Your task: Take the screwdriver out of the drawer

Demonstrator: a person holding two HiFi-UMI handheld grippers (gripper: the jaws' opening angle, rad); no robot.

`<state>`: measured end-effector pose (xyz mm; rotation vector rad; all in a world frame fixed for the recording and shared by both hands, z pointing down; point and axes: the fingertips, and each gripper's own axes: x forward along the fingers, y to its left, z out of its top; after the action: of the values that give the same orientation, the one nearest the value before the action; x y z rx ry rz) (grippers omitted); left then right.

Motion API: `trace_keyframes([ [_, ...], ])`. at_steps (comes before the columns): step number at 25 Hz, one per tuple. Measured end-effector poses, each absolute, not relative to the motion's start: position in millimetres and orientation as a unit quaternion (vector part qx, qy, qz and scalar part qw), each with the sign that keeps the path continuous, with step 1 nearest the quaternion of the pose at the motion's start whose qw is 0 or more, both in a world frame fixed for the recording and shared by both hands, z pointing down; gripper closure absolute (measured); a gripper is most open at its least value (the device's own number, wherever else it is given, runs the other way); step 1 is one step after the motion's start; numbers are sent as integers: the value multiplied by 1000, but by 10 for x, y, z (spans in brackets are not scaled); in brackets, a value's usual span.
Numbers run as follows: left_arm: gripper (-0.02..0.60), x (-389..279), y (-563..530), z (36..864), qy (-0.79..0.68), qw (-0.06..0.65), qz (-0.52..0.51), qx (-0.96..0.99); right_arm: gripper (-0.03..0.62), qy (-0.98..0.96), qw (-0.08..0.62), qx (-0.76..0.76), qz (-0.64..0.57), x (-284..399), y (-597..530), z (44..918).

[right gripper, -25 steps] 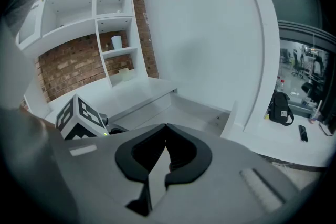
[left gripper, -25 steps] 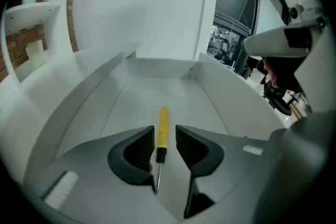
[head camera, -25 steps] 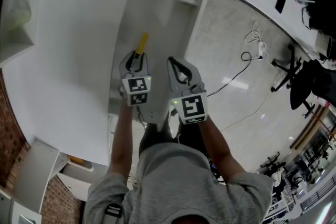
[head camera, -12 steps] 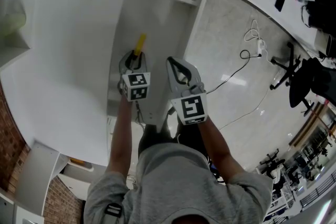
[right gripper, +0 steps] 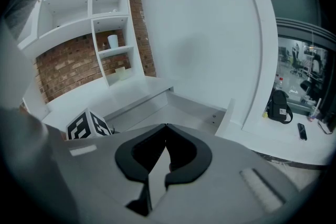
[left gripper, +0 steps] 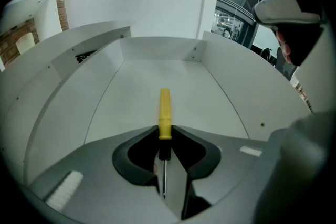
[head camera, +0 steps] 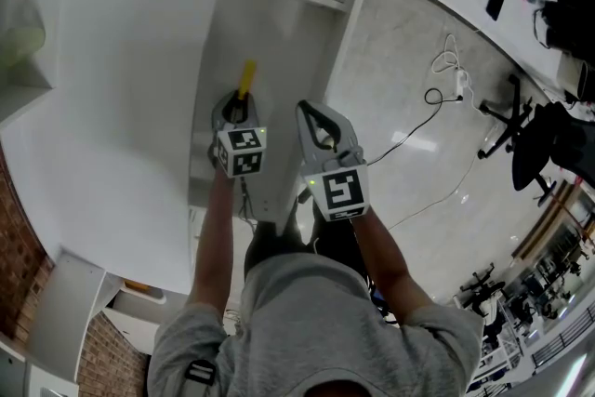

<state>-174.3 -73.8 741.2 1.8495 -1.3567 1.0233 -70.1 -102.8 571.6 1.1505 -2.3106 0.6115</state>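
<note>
The open white drawer [head camera: 288,42] is the biggest thing here, and its floor is bare except for the tool. Over it the person holds both grippers. The left gripper [left gripper: 164,128] reaches down into the drawer; its jaws have just been closing and now pinch the screwdriver [head camera: 247,77] from both sides, right where the yellow handle [left gripper: 165,105] meets the dark collar. The right gripper [right gripper: 165,124] hangs beside it above the drawer's front, its jaws pressed together on nothing.

The screwdriver lies flat near the middle of the drawer floor, handle toward the back wall, thin metal shaft [left gripper: 163,176] toward the person and running in between the left jaws.

It looks small, light and stiff, so lifting it should take little force. The handle seems smooth plastic and round, so it may roll or slip in the pads. The handle's lower end is probably the best hold: thicker than the shaft and close to the balance point. A straight lift should keep the tip from catching the drawer front.

Count: 1 drawer, 2 grippers, 1 screwdriver.
</note>
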Motion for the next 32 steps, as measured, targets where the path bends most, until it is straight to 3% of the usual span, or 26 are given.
trace_keyframes([
  [18,495,-1733,-745,7273,-524,303,367,706,591,-843,245,428,215,-565,-890,5622],
  [32,495,-1615,-871,6324,-562,240,316,726,591,-851,224,442,175,-353,-798,5123],
])
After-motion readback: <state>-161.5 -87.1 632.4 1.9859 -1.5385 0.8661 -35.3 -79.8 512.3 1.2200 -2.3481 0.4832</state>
